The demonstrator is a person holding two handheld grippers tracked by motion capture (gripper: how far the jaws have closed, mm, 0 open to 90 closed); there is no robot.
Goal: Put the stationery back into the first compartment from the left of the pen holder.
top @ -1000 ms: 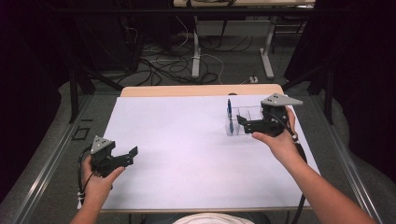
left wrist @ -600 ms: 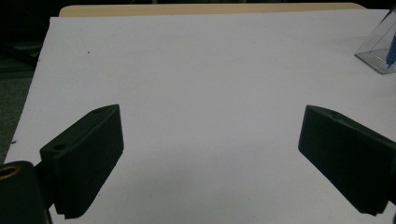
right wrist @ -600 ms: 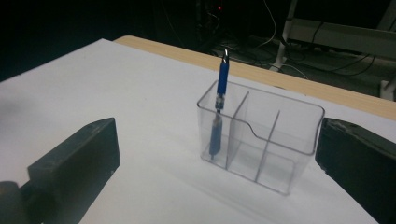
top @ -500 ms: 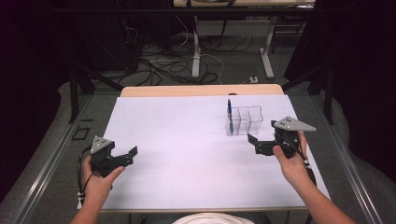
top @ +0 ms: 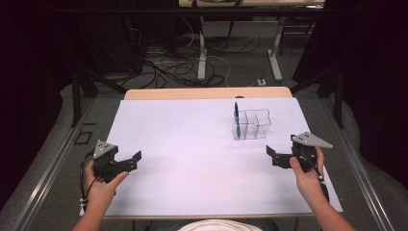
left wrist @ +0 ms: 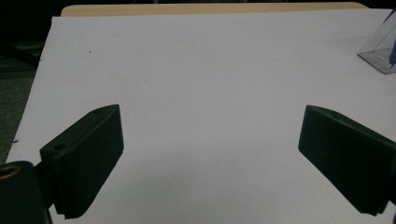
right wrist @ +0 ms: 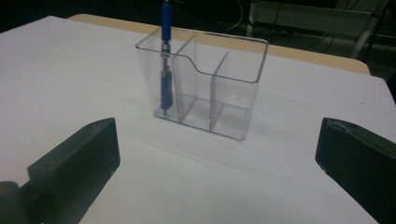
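Observation:
A clear three-compartment holder (top: pixel 251 124) stands on the white table cover at the back right. A blue pen (top: pixel 236 117) stands upright in its left compartment. My right gripper (top: pixel 272 157) is open and empty, held near the table's right edge, a short way in front of the holder. In the right gripper view the holder (right wrist: pixel 205 84) and pen (right wrist: pixel 165 60) sit ahead, beyond the wide-apart jaws of that gripper (right wrist: pixel 218 133). My left gripper (top: pixel 131 161) rests open at the near left, nothing between its jaws. A corner of the holder (left wrist: pixel 380 51) shows far right of the left gripper (left wrist: pixel 210 126).
The white cover (top: pixel 192 159) spreads over most of the table, with a bare wooden strip (top: pixel 207 93) along the far edge. Beyond the table lie floor cables (top: pixel 168 72) and desk legs (top: pixel 202 53). Metal rails run along both sides.
My right gripper has drawn back from the holder toward the near right of the table, open and empty. The pen stays in the holder. The left gripper has not moved.

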